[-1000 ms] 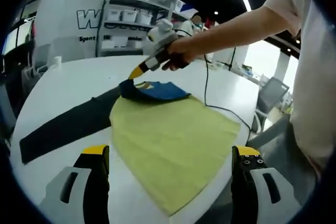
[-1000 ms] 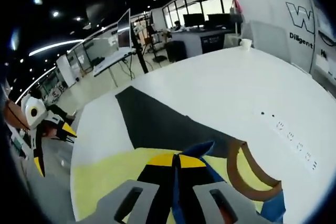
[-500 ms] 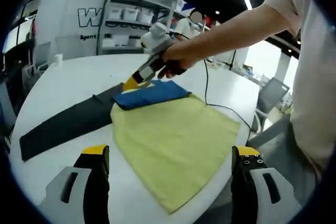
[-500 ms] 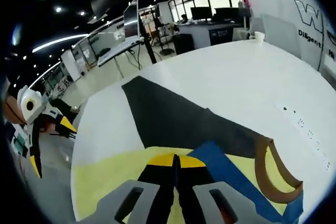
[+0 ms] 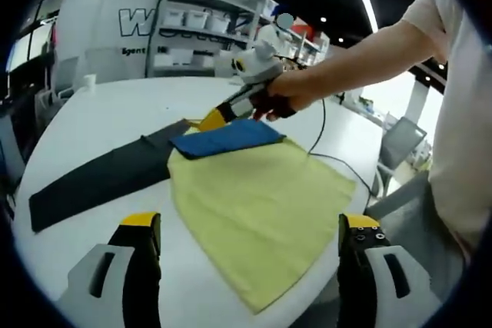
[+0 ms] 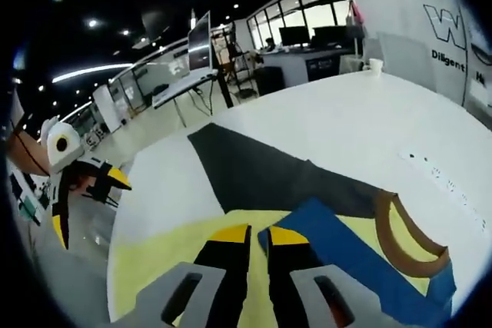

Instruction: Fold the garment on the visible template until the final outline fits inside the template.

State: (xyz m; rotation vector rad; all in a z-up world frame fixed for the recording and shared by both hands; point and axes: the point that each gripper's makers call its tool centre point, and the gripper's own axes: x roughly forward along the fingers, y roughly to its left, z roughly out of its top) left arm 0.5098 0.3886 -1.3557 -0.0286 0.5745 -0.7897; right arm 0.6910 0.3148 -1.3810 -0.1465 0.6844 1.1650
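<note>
In the left gripper view, a yellow shirt (image 5: 257,213) lies flat on the round white table (image 5: 92,113), reaching toward the table's near edge, with its blue shoulder part (image 5: 227,137) turned over onto the yellow at the far end. A dark template (image 5: 100,178) sticks out from under the shirt toward the table's left edge, so much of the cloth lies off it. The left gripper (image 5: 250,224) hovers over the near part of the shirt with its jaws wide apart and nothing between them. The right gripper (image 5: 214,119), held in a person's hand (image 5: 280,101), has its yellow tips at the far edge of the blue fold; from here I cannot tell whether they pinch it. In the right gripper view, the right gripper (image 6: 260,234) shows a narrow gap between its jaws and the blue flap (image 6: 361,263) lies flat just beside them, so it looks let go rather than held. The brown collar (image 6: 407,240) faces up near the table's right edge, and the dark template (image 6: 269,170) runs away beyond the shirt. The left gripper (image 6: 84,190) hangs at the left, off the table. Judging by this, one small fold is laid down and most of the folding remains, since the yellow outline is far wider than the dark strip.
</note>
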